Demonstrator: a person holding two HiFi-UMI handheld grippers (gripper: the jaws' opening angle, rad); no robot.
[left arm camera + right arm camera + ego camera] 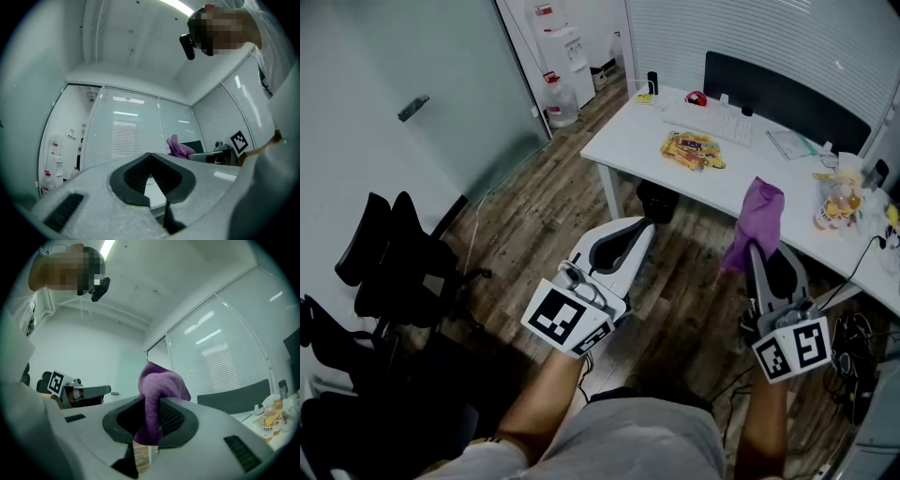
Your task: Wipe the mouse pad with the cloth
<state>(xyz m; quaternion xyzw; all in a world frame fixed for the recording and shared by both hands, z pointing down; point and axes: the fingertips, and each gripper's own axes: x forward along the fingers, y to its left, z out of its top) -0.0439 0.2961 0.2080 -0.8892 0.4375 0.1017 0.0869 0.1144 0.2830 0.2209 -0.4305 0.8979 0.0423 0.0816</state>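
Head view: wood floor took up most of the frame, with the white counter ahead, well apart from both tools. The left hand-held gripper had its jaws together with nothing between them. The right hand-held gripper was clamped on the purple cloth, which bunched above the tips, in the air over the floor.

desk far right | keyboard on desk, packet just nearer | chairs near left | cloth in right gripper
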